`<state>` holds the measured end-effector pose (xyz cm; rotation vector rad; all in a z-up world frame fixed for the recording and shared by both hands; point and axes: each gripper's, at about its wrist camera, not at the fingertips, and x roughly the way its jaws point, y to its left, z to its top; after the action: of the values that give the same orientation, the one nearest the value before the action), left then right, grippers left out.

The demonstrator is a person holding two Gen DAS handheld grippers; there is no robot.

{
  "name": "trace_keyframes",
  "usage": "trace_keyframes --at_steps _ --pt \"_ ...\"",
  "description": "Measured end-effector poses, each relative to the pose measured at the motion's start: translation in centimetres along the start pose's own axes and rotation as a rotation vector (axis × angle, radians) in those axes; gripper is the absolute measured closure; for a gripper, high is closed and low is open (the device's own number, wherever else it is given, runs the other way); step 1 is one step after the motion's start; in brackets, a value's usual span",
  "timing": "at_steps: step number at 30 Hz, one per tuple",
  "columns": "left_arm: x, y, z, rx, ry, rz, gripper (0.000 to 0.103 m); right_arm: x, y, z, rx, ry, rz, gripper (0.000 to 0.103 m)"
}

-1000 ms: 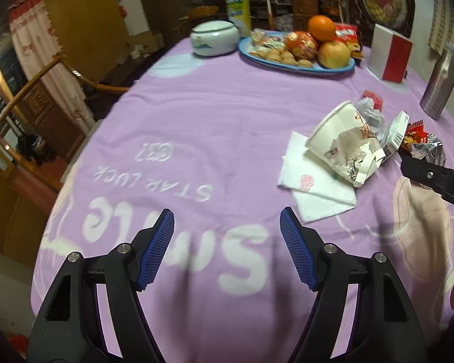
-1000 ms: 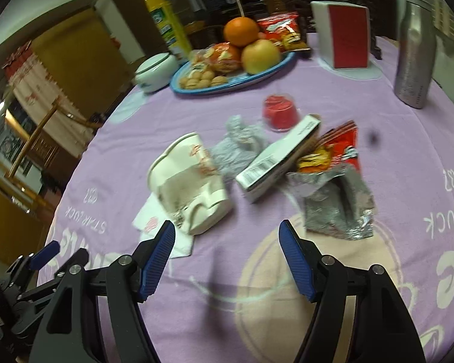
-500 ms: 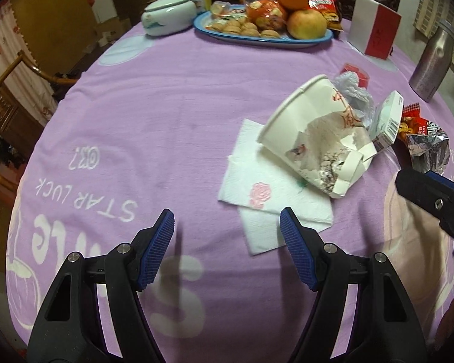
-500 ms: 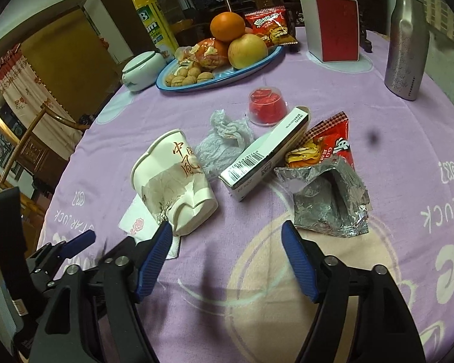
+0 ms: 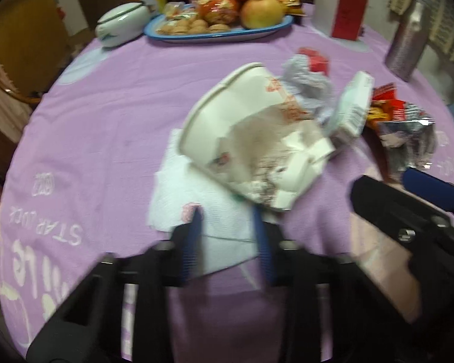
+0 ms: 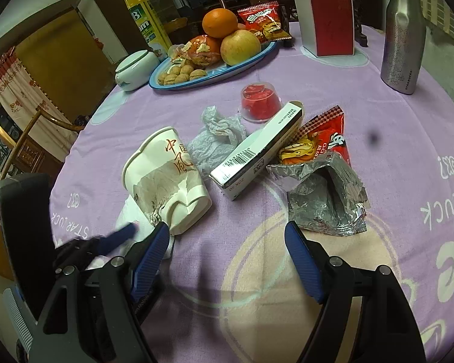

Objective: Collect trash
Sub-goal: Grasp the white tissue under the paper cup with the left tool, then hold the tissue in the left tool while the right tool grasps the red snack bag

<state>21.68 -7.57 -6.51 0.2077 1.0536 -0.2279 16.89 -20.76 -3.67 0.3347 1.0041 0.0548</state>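
A crushed white paper cup (image 5: pixel 242 139) (image 6: pixel 163 175) lies on its side on the purple tablecloth, partly on a white napkin (image 5: pixel 178 199) (image 6: pixel 130 214). My left gripper (image 5: pixel 227 211) is down on the napkin's near corner. Its jaws are closing with the napkin between the pads, and the picture is blurred. Right of the cup lie crumpled clear plastic (image 6: pixel 215 139), a white carton (image 6: pixel 257 154), a torn foil snack bag (image 6: pixel 324 196) and a red jelly cup (image 6: pixel 260 103). My right gripper (image 6: pixel 227 227) (image 5: pixel 387 181) stands open over bare cloth, just short of the foil bag, holding nothing.
At the table's far side stand a blue fruit plate (image 6: pixel 215 75), a lidded ceramic pot (image 6: pixel 134 69), a yellow canister (image 6: pixel 145 21), a red and white box (image 6: pixel 330 27) and a steel flask (image 6: pixel 402 36). A wooden chair (image 6: pixel 30 127) stands beyond the left edge.
My left gripper moved forward and down onto the napkin, and its jaws narrowed around it. The right gripper barely shifted and stayed open.
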Motion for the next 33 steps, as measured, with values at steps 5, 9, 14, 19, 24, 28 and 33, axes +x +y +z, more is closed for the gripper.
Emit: trace_keyframes --at_steps 5,9,14,19,24,28,33 --pt "-1.4 0.1 -0.8 0.010 -0.035 0.016 0.100 0.0 -0.1 0.0 0.005 0.001 0.002 0.025" --pt "-4.1 1.5 -2.1 -0.017 -0.090 0.016 0.100 -0.3 -0.5 0.1 0.013 -0.011 -0.003 0.025" --pt "-7.9 4.9 -4.2 -0.090 -0.165 0.031 0.100 -1.6 -2.6 0.9 0.077 -0.057 0.007 0.025" --pt "-10.2 7.5 -5.9 -0.147 -0.211 0.049 0.100 -3.6 -5.6 1.7 0.150 -0.148 -0.060 0.022" --pt "-10.7 8.9 -6.9 -0.180 -0.214 0.030 0.100 -3.1 -7.6 2.0 0.194 -0.114 -0.072 0.022" --pt "-10.6 9.1 -7.4 -0.187 -0.209 0.013 0.100 -2.6 -7.4 2.1 0.168 -0.093 -0.098 0.022" --pt "-9.8 9.3 -7.4 -0.200 -0.187 0.002 0.100 -1.1 -6.6 2.0 0.140 -0.055 -0.093 0.022"
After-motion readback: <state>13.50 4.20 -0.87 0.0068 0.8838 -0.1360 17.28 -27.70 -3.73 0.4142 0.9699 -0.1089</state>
